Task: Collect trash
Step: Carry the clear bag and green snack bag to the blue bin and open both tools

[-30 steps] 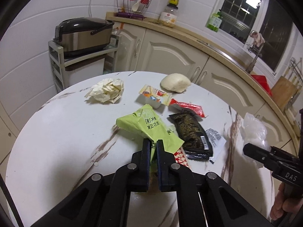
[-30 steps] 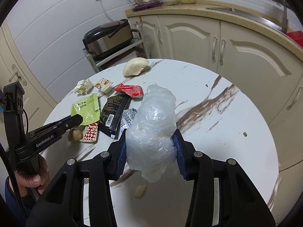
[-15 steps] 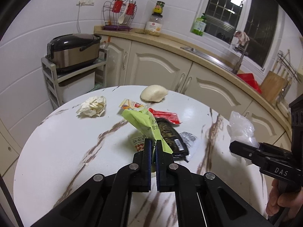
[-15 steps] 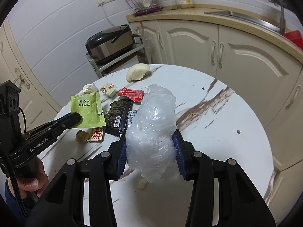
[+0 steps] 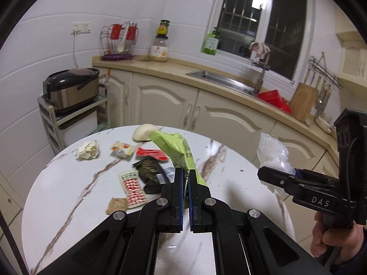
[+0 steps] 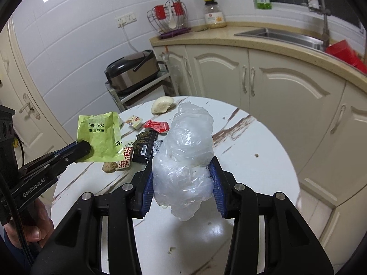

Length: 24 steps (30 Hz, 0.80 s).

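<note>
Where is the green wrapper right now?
The green wrapper is pinched in the left gripper, lifted above the table, left of the plastic bag.

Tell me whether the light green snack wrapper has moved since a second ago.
Yes. The light green snack wrapper has risen off the round marble table, pinched in the left gripper, above the other wrappers.

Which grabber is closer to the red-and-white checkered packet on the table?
Left. The left gripper hangs just above the checkered packet; the right gripper is farther off, beyond the black wrapper.

White-tiled kitchen (image 5: pixel 57 45), cream cabinets (image 5: pixel 160 105)
</note>
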Available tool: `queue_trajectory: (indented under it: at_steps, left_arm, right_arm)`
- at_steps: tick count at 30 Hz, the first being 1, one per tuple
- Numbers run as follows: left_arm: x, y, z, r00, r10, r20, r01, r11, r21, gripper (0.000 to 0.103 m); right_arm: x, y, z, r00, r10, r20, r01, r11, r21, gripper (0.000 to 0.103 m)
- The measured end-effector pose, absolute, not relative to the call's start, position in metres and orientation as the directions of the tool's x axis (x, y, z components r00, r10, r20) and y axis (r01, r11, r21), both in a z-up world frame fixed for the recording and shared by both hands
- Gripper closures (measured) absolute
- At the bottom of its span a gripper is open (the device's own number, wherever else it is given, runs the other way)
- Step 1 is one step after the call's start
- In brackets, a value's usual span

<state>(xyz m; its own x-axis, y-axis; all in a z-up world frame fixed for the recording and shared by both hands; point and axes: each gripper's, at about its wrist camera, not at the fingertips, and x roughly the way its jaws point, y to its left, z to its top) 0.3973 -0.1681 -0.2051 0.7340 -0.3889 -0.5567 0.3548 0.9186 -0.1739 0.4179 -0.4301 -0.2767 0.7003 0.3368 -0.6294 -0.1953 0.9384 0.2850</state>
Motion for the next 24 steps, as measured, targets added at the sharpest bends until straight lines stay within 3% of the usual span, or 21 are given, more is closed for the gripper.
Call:
queue_trajectory:
  at_steps: [14,24]
  left_arm:
    - [0.319,-0.276,-0.186,0.657,-0.534,-0.532,0.557,0.820,-0.136,0.103]
    - [0.298,-0.403,-0.227,0.486,-0.611,-0.625,0.698,0.701,-0.143,0.103]
  right_arm:
    - [0.318,-0.529,-0.242,0.808,0.229,-0.543,-0.079,0.955,0.286,0.062]
    - [0.250,-0.643,-0.283,0.802,0.105,-0.587,0.113,0.940,0.323,0.062]
